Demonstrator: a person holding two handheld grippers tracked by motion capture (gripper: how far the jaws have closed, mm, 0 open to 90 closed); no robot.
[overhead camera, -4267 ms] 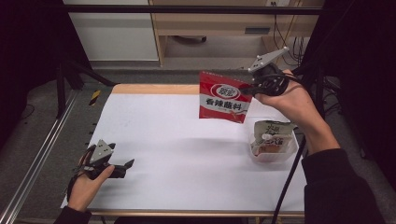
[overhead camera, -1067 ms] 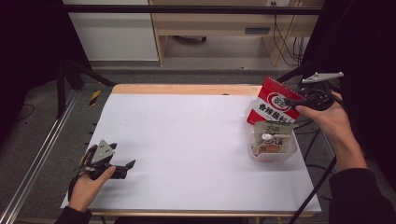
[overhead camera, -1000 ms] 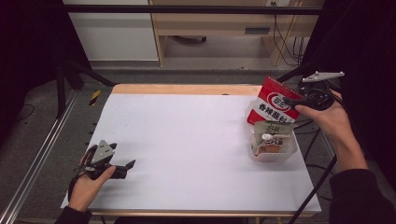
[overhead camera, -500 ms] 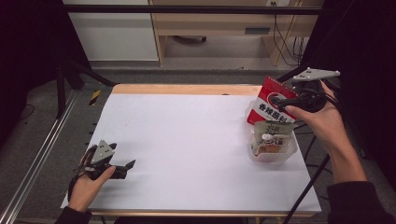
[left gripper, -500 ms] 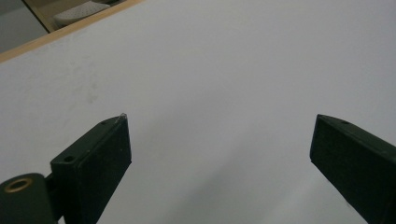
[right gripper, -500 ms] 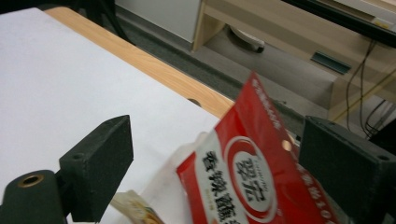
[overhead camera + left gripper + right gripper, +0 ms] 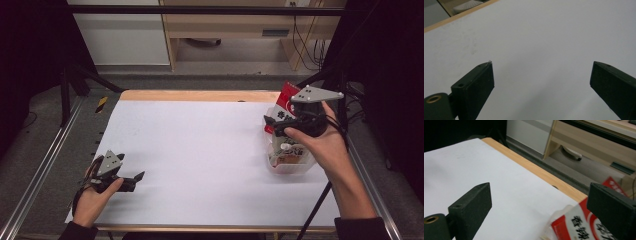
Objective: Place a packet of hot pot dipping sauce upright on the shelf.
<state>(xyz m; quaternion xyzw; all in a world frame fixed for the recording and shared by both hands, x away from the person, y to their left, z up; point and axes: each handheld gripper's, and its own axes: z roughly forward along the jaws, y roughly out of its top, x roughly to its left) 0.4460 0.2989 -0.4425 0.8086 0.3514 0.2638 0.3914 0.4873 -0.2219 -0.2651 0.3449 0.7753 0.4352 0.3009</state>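
Since the earlier frames, the right gripper has let go of the red packet: before it carried the packet above the worktop, and now its jaws stand wide apart with nothing between them. In the right gripper view the red packet sits low at the right, beside and partly behind the right-hand jaw, with white lettering on its face. From above, the packet stands tilted in the clear plastic tub at the right edge of the worktop, its top leaning toward the far side, with other small packets in the tub below it. The person's right hand holds the gripper just over the tub.

Meanwhile the left gripper has stayed where it was, near the front left corner of the worktop, held low in the left hand. Its jaws are spread wide too, and between them lies bare white worktop. A wooden strip runs along the far edge.
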